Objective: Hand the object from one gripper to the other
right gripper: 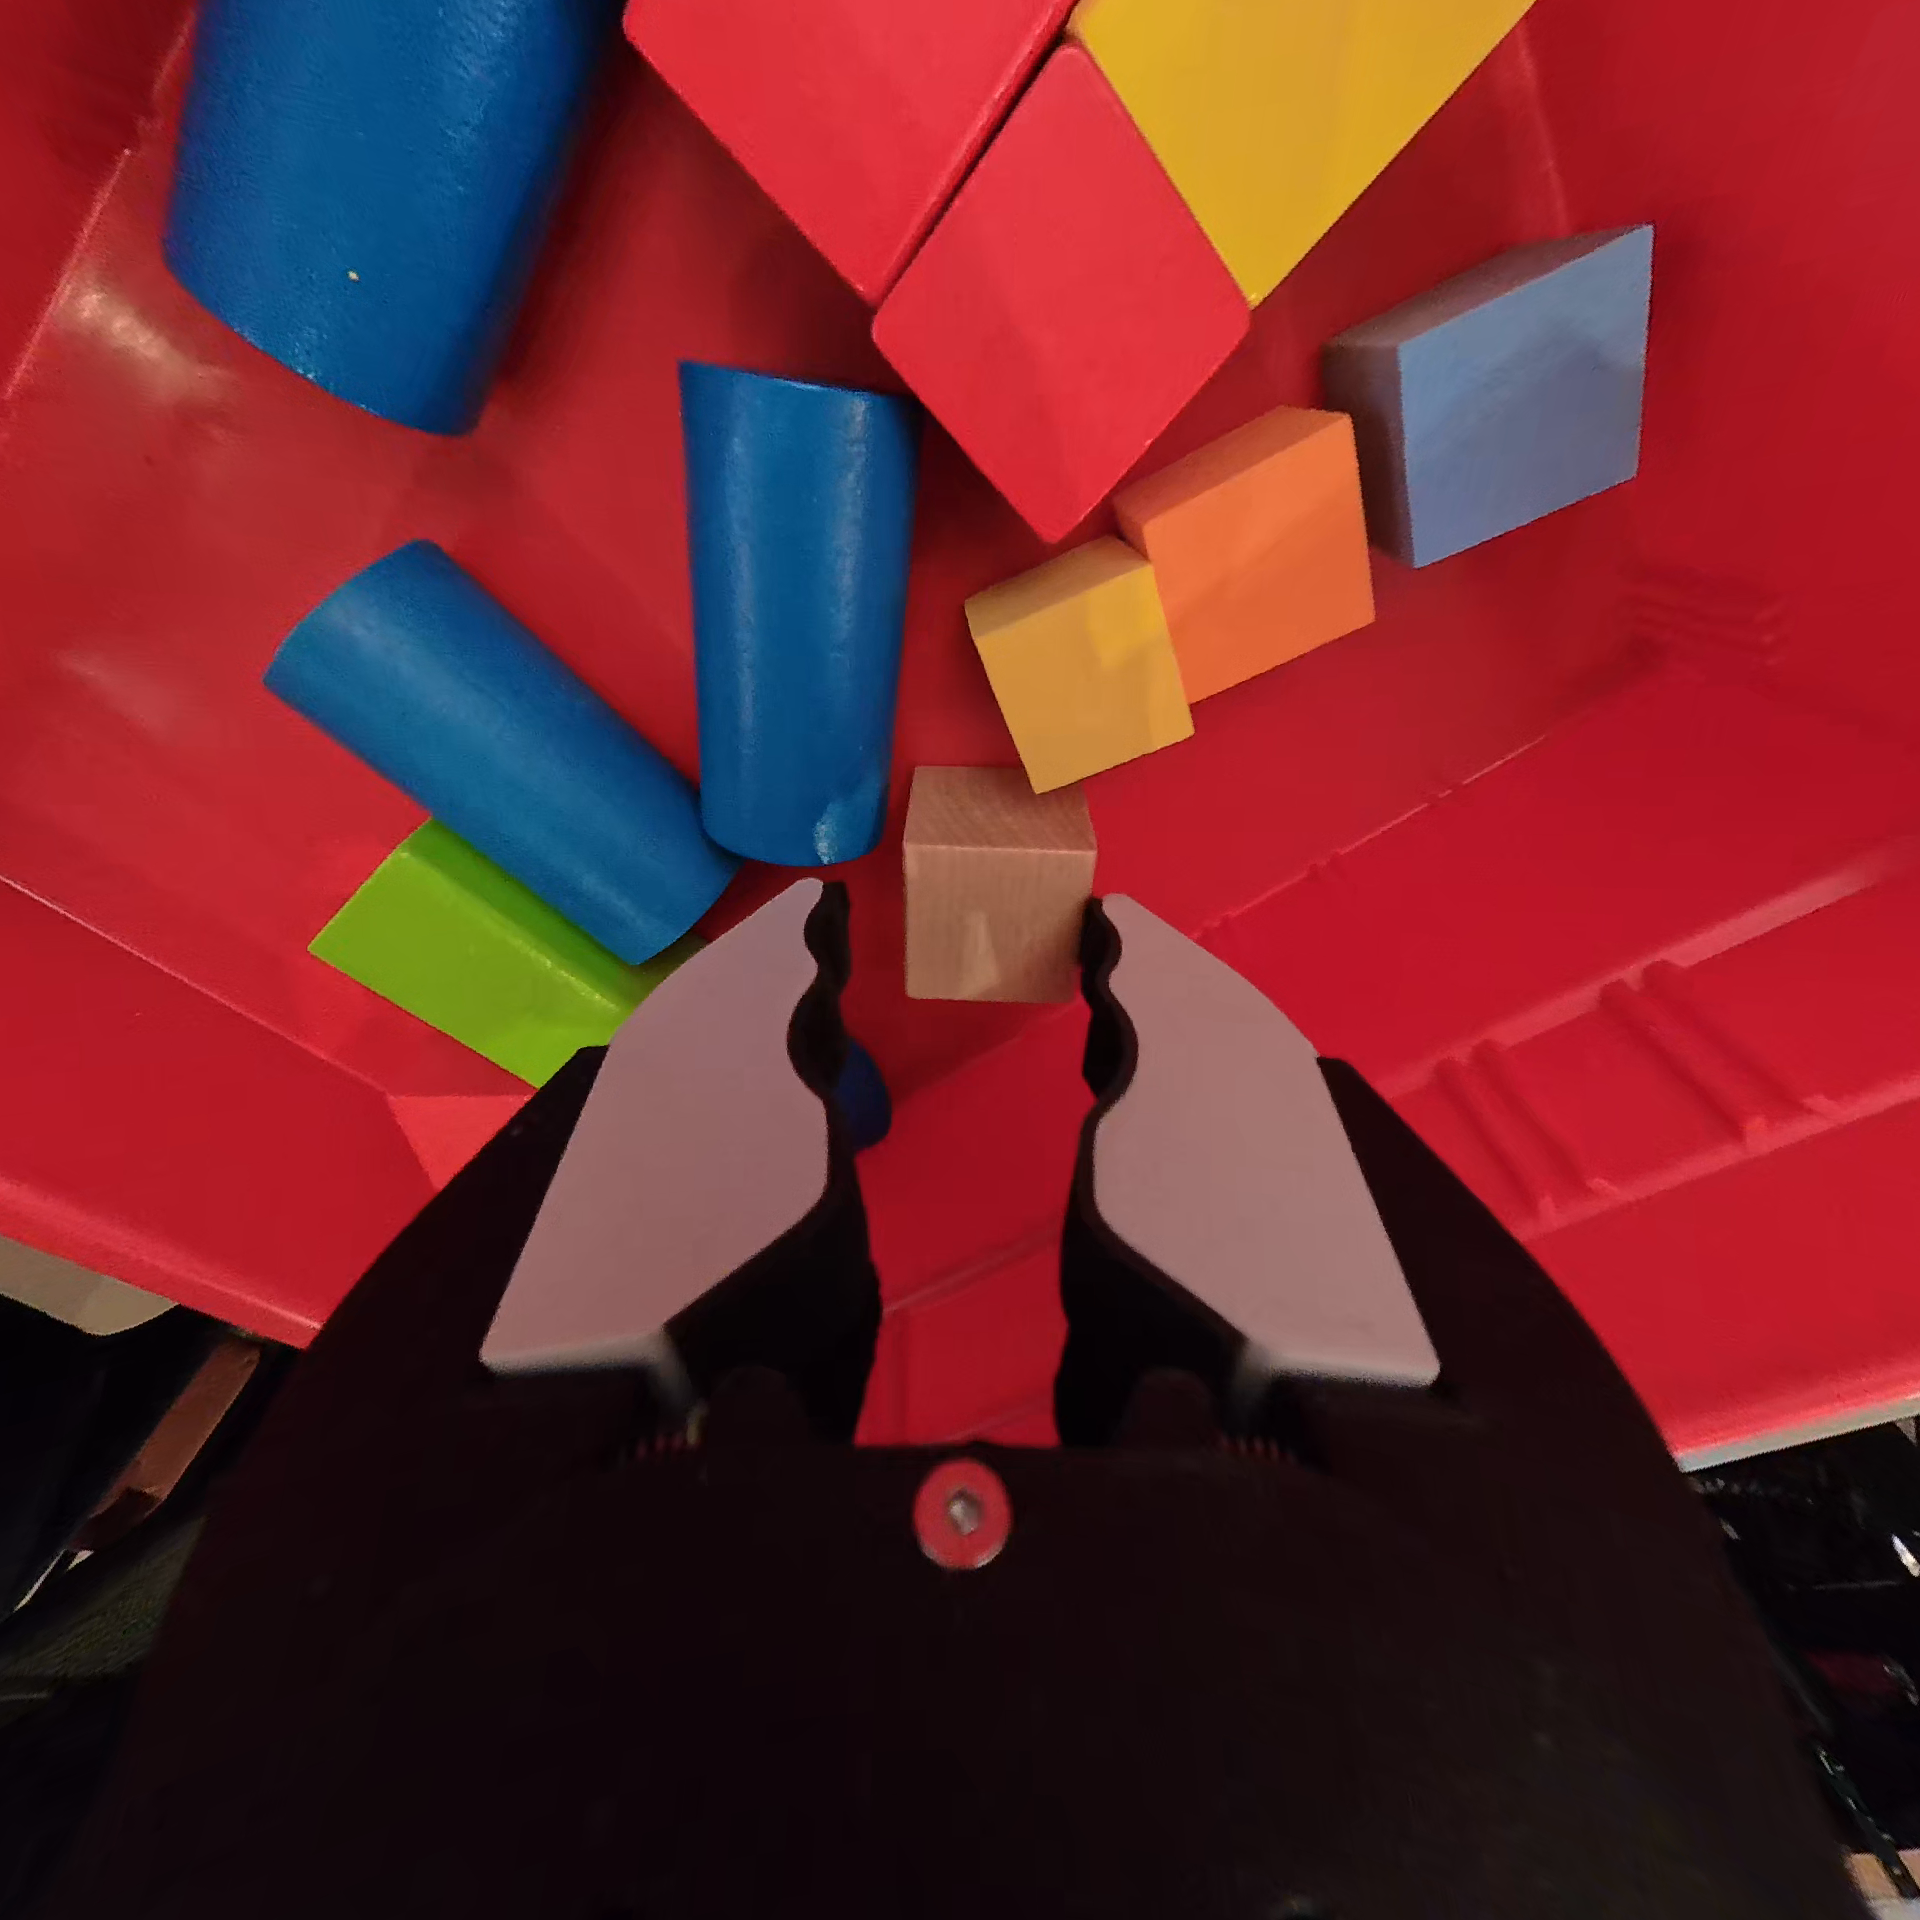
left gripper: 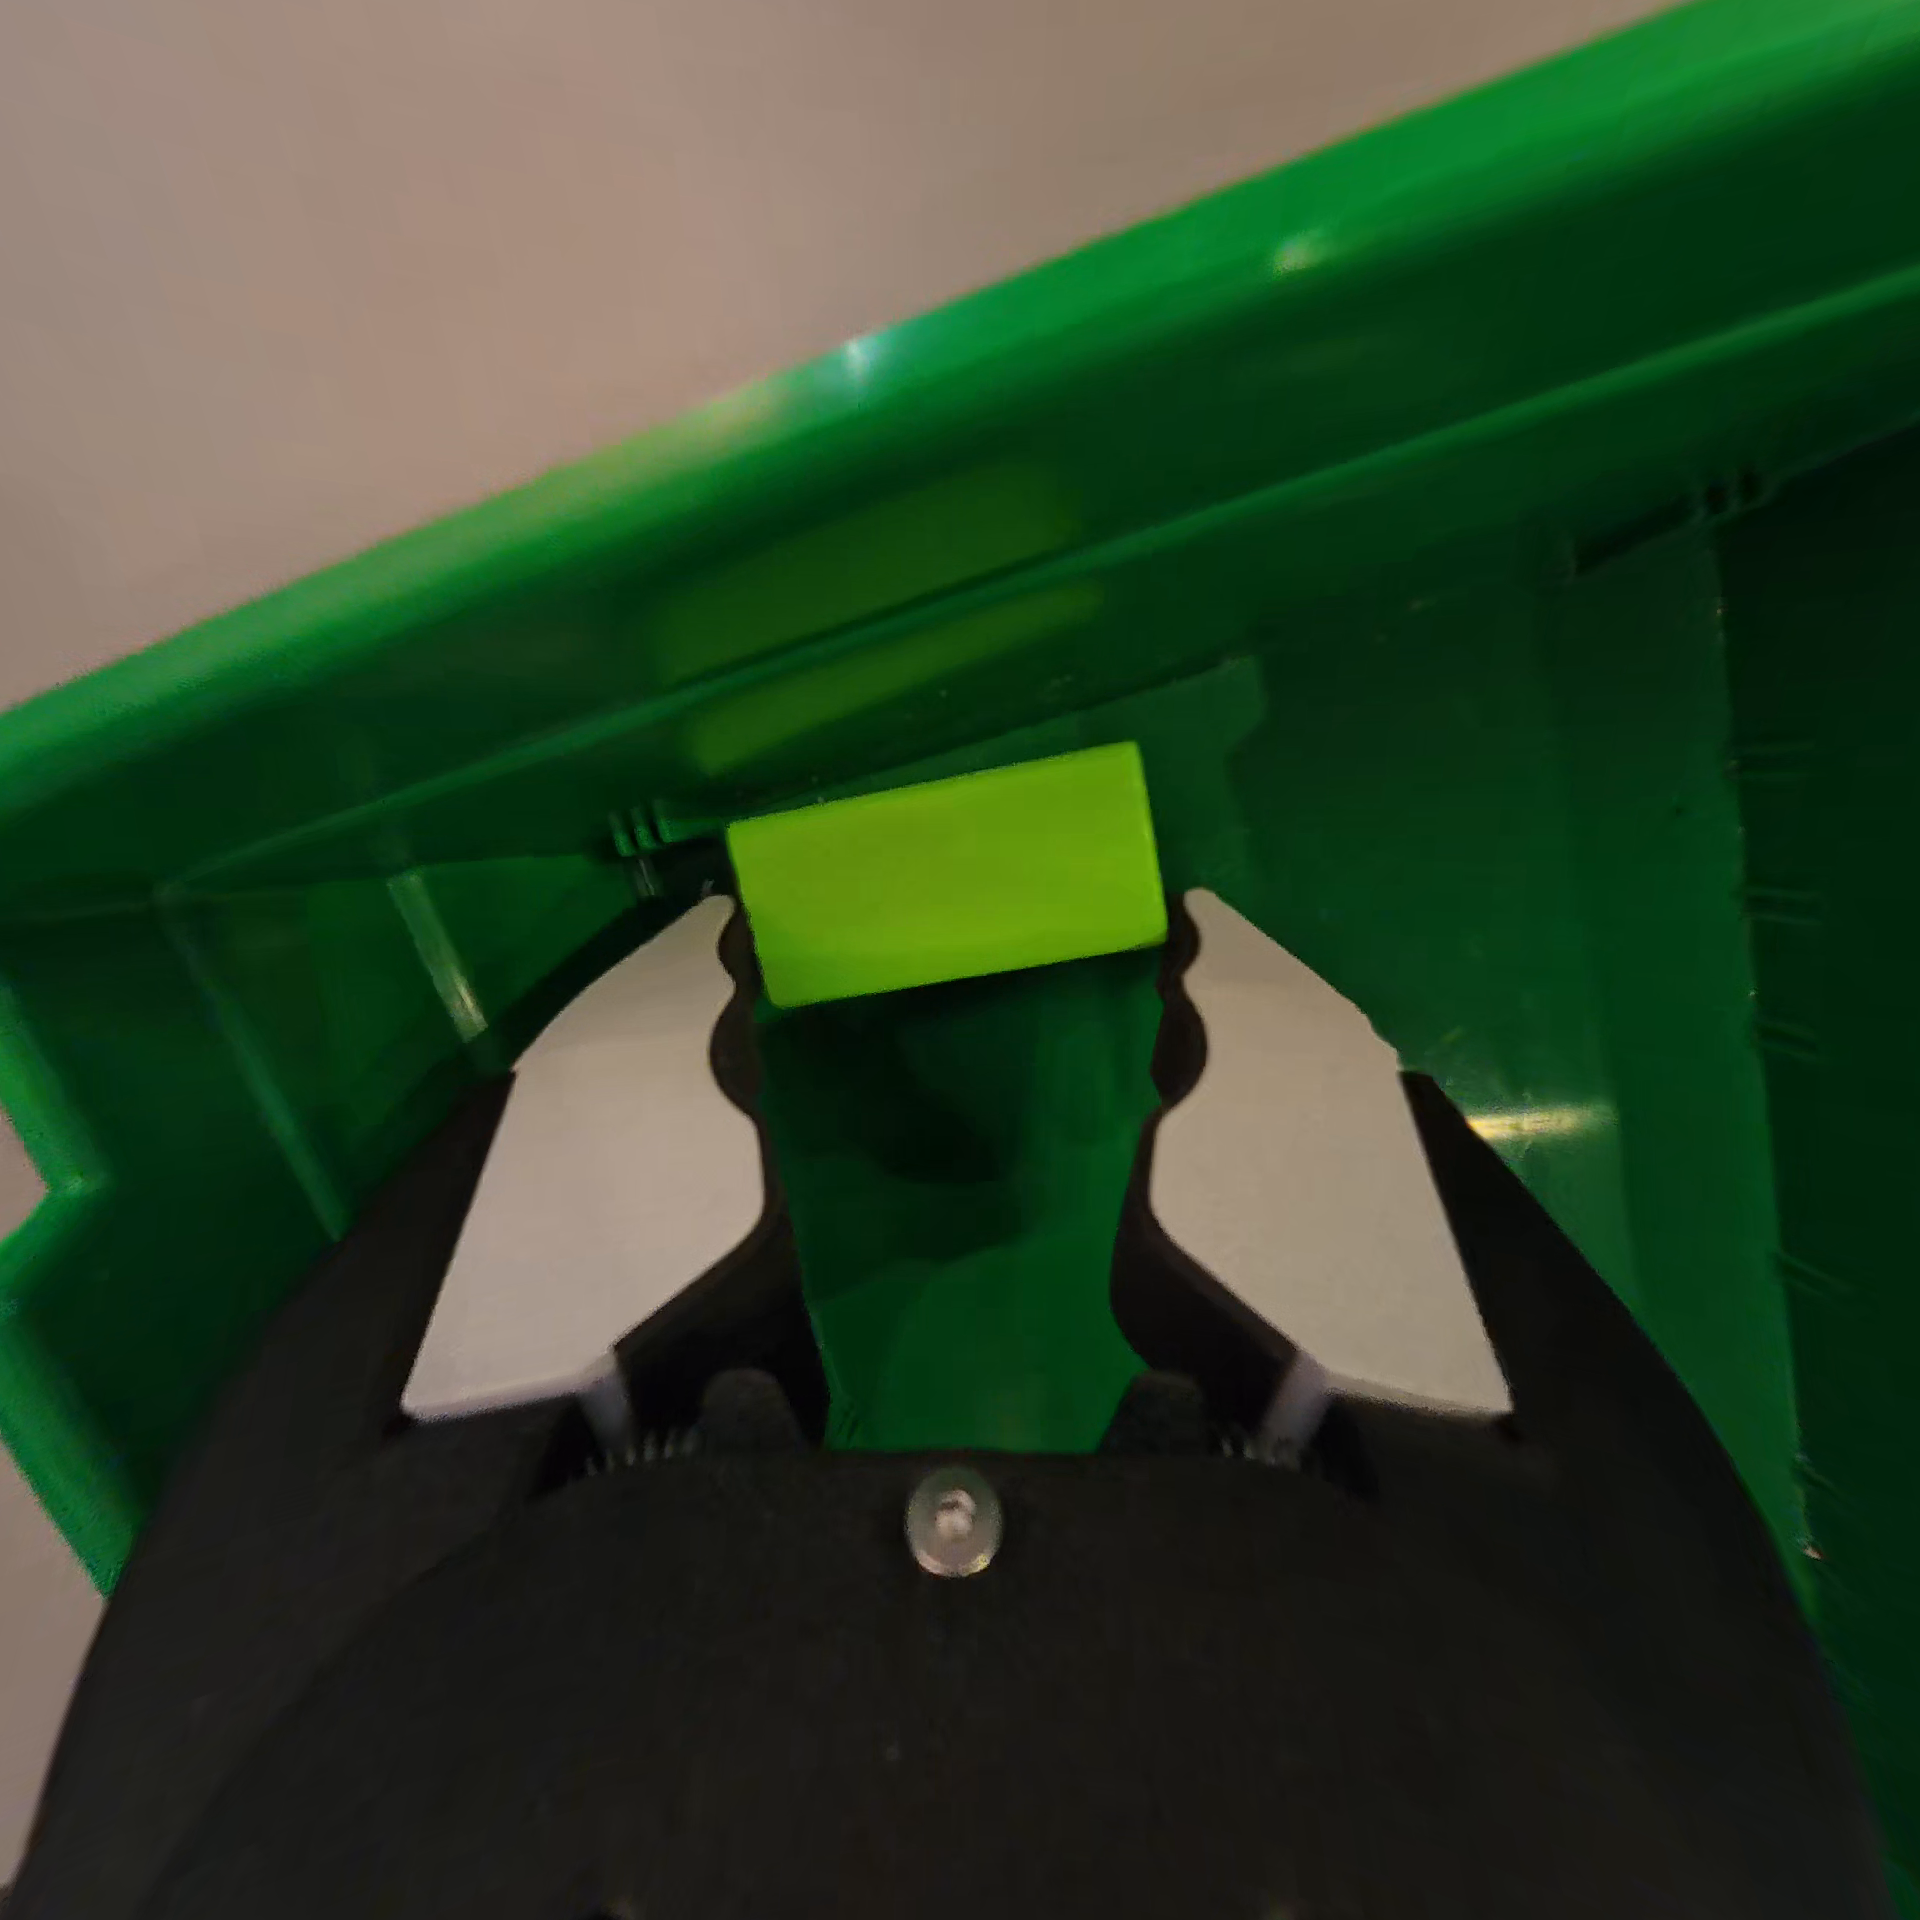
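Note:
In the left wrist view, my left gripper (left gripper: 951,920) has its jaws against both ends of a lime green block (left gripper: 940,873) and holds it at the fingertips, inside a green bin (left gripper: 935,468) close to its wall. In the right wrist view, my right gripper (right gripper: 961,920) is open over a red bin (right gripper: 1558,831). A small plain wooden cube (right gripper: 997,883) lies between and just beyond its tips. The right fingertip (right gripper: 1101,935) touches the cube's side; the left fingertip stands clear of it.
The red bin also holds several blue cylinders (right gripper: 795,613), red blocks (right gripper: 1060,291), a large yellow block (right gripper: 1278,104), a small yellow cube (right gripper: 1081,665), an orange cube (right gripper: 1257,551), a grey-blue block (right gripper: 1507,395) and a lime green wedge (right gripper: 468,956). A pale wall shows behind the green bin. There is about 45 cm between the tips of the two grippers.

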A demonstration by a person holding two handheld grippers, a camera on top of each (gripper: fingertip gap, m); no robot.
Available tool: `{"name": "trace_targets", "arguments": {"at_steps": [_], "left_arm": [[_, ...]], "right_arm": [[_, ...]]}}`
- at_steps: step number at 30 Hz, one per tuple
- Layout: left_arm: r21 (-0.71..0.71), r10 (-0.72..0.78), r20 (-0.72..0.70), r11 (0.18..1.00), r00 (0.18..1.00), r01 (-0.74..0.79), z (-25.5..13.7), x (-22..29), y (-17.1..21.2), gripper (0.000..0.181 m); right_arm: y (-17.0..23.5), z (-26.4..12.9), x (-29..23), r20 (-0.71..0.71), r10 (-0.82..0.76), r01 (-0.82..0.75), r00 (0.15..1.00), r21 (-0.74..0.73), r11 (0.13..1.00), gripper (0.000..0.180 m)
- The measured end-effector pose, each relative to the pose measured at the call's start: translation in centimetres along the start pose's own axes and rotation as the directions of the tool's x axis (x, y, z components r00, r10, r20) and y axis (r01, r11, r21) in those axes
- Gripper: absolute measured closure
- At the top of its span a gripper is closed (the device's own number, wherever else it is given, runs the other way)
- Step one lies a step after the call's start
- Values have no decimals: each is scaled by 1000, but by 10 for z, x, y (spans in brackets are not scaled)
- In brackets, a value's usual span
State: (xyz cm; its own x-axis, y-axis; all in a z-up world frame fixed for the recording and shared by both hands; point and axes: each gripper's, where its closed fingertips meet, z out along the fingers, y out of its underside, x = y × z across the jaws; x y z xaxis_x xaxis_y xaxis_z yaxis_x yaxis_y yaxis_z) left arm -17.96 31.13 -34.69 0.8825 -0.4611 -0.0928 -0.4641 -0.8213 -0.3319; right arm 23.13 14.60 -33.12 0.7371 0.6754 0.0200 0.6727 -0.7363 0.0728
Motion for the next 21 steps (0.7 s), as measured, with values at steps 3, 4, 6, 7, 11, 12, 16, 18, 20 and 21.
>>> {"name": "trace_targets", "arguments": {"at_steps": [3, 4, 6, 7, 11, 12, 16, 18, 20, 21], "left_arm": [[3, -12, -9, 1000, 1000, 12, 0, 1, -1, 107], [4, -12, -9, 1000, 1000, 12, 0, 1, -1, 107], [13, 1, -21, 1000, 1000, -1, 0, 4, -2, 107], [12, 4, -23, 1000, 1000, -4, 0, 4, -2, 107], [17, 40, -81, 999, 996, -38, -5, 15, -1, 107], [28, 58, -93, 998, 994, -55, -8, 17, -2, 107], [84, 112, -131, 991, 985, -101, -23, 28, -8, 107], [110, 132, -131, 987, 983, -118, -32, 30, -11, 107], [154, 167, -135, 977, 977, -145, -44, 35, -15, 107], [168, 170, -120, 975, 978, -148, -50, 34, -16, 107]], "right_arm": [[0, 0, 0, 3, 0, 0, 1000, 0, 1000, 136], [0, 0, 0, 3, 0, 0, 1000, 0, 1000, 136], [0, 0, 0, 5, 0, 0, 1000, 1, 1000, 136], [0, 0, 0, 6, 0, 0, 1000, 2, 1000, 136], [0, -1, -1, 13, 1, -1, 1000, 7, 1000, 136], [0, -2, -1, 13, 3, -3, 1000, 10, 1000, 136], [-3, -10, -1, 19, 11, -12, 1000, 49, 999, 127], [-6, -18, 1, 12, 17, -17, 1000, 80, 997, 120], [-9, -27, -1, 18, 12, -14, 1000, 114, 993, 118], [-11, -33, -1, 19, 10, -12, 1000, 135, 991, 118]]}}
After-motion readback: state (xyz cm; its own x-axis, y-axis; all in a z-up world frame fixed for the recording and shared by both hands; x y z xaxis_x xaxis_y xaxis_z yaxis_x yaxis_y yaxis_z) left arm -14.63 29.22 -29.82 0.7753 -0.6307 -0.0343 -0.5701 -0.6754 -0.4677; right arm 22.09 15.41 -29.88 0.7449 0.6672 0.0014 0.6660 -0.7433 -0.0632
